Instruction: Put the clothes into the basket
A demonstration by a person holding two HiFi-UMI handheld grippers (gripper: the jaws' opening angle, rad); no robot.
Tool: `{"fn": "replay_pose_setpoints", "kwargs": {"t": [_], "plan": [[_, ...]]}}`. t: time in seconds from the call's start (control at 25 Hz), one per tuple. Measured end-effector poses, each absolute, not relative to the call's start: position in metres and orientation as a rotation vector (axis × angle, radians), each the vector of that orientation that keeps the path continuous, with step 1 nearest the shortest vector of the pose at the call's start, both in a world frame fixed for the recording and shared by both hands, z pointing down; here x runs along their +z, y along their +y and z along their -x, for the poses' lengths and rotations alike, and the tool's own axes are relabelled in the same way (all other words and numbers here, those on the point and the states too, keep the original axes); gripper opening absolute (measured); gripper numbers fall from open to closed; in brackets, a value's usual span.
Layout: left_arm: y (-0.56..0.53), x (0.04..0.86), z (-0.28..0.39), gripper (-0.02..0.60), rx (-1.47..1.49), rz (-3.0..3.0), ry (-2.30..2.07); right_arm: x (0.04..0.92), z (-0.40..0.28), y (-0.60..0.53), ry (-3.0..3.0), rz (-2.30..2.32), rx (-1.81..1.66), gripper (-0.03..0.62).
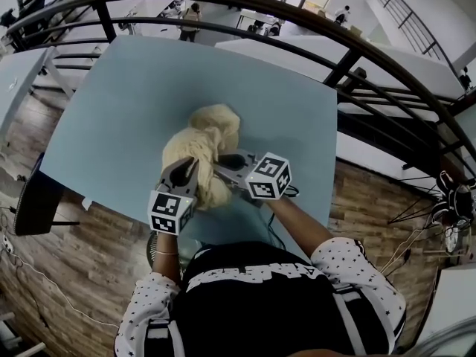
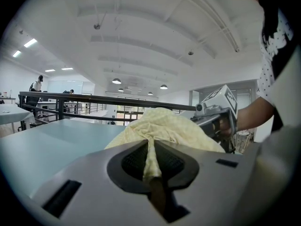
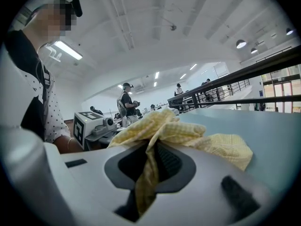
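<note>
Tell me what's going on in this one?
A person standing at a light blue-grey table has a handheld gripper in each hand. The left tongs and the right tongs are both shut on the same pale yellow checked cloth garment, each pinching a fold of it near the table's near edge. The garment is bunched up in front of them, and its far end seems to rest on the table. No basket clearly shows in these views.
</note>
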State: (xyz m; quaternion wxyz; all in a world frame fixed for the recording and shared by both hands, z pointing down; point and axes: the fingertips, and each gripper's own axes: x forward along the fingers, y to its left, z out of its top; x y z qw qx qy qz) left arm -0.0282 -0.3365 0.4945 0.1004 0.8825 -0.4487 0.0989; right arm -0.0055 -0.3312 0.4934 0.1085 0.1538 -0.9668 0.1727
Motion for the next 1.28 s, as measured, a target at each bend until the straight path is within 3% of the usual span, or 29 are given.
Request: {"fn": "replay_pose_setpoints", "kwargs": {"t": [1.28], "plan": [[-0.258,0.434,-0.04,0.051,0.247,-2.565,-1.515,0.428,-0.063,-0.256,-2.993,-0.355,0.389,0.054]]}}
